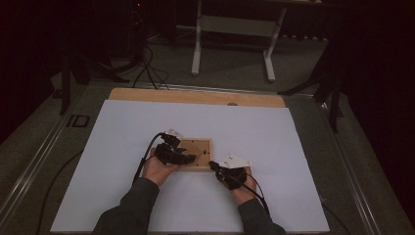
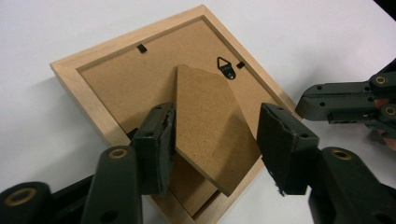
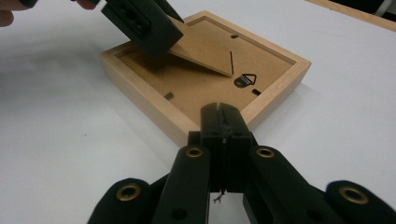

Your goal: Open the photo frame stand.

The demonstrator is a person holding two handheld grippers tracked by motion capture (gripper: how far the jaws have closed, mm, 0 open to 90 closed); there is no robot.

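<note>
A wooden picture frame (image 1: 195, 152) lies face down on the white-covered counter (image 1: 122, 147), near its middle, backing board up. Its hinged fibreboard stand (image 2: 210, 126) is raised off the backing at an angle. The left gripper (image 2: 215, 149) stands wide, one jaw against the stand's edge, the other apart from it; nothing is clamped. The right gripper (image 3: 223, 140) is closed on nothing, its tip at or just short of the frame's near rim; contact cannot be confirmed. Judgement: the frame is light and rigid, likely to slide on the smooth sheet unless braced; the stand is thin, stiff and weak at its hinge, best taken across its free edges. A metal hanger (image 3: 244, 80) and small turn clips (image 2: 141, 48) hold the backing. The front face and any glass are hidden underneath, so fragility is unverified; the stand's hinge is covered by the left gripper.
</note>
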